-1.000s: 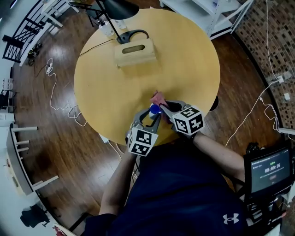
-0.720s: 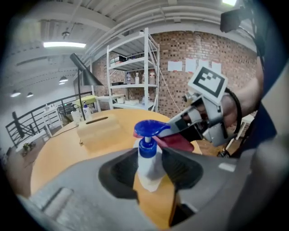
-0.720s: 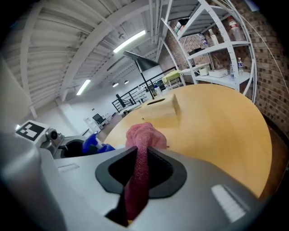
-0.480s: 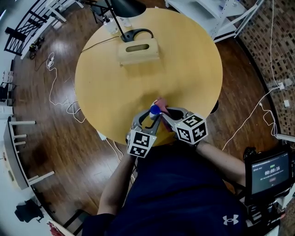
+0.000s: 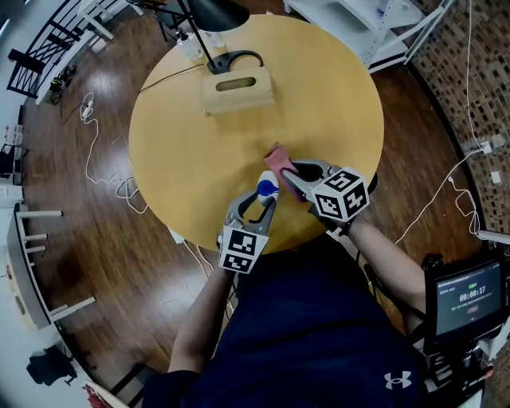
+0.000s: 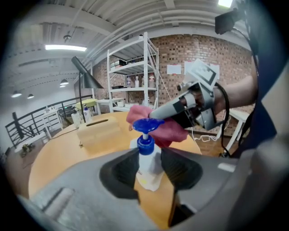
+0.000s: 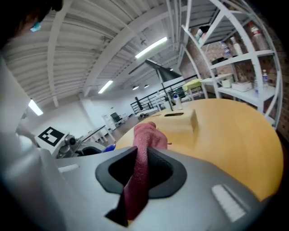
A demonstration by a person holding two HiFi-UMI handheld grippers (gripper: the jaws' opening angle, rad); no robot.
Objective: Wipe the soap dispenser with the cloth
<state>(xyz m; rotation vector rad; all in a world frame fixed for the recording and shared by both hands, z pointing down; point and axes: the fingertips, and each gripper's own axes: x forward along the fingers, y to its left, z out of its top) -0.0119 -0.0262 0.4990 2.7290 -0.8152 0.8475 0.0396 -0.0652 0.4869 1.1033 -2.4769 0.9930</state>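
Observation:
A white soap dispenser (image 5: 267, 190) with a blue pump stands near the front edge of the round wooden table (image 5: 191, 143). My left gripper (image 5: 261, 201) is shut on its body; in the left gripper view the bottle (image 6: 147, 159) sits between both pads, with the pump head above them. My right gripper (image 5: 288, 171) is shut on a pink cloth (image 5: 277, 156), just right of the dispenser and slightly apart from it. In the right gripper view the cloth (image 7: 140, 162) hangs pinched between the jaws. In the left gripper view the cloth (image 6: 169, 131) shows behind the pump.
A wooden tissue box (image 5: 237, 89) and a black lamp base (image 5: 231, 60) sit at the table's far side. A white shelf unit (image 5: 374, 20) stands beyond the table. Cables trail on the wooden floor (image 5: 96, 151). A timer screen (image 5: 466, 296) is at the right.
The right gripper with the cloth has drawn off the pump head, to the right and slightly away. The left gripper and the dispenser have stayed where they were.

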